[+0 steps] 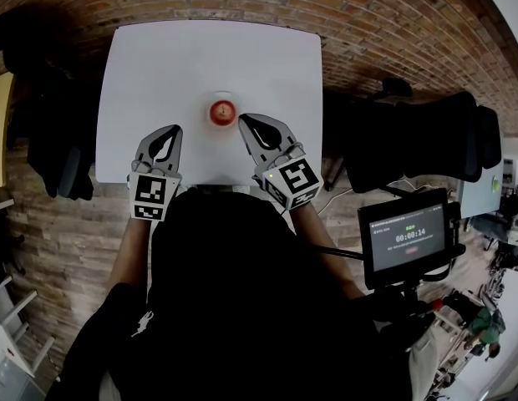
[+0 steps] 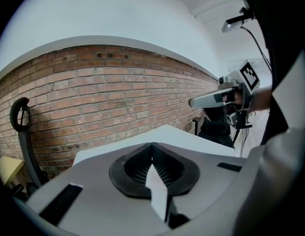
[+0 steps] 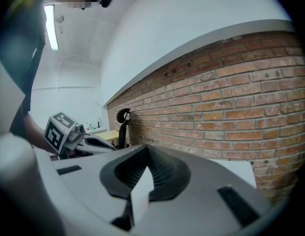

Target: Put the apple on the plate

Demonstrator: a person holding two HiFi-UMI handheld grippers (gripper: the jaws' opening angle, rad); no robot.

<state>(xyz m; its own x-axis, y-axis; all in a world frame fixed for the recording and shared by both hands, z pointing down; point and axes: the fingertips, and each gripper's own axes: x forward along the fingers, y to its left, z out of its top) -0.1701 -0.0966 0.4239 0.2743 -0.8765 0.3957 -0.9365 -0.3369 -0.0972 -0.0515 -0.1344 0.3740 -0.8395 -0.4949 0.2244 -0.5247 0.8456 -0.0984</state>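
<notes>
Red apple (image 1: 222, 111) sits mid table (image 1: 142, 73) on a small pale plate (image 1: 223, 96). Left gripper (image 1: 170, 130) is nr the front edge, right gripper (image 1: 243, 119) tip just beside the plate. Left gripper view: jaws pressed together, nothing btwn, brick wall (image 2: 118, 97) ahead. Right gripper view: jaws together too, empty.

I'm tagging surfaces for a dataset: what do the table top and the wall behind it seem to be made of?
Table top: smooth matte white, even with no grain, probably laminate or painted board; which of the two cannot be told. Wall: bare red-brown brick with paler mortar joints, rough-looking and unpainted.
</notes>
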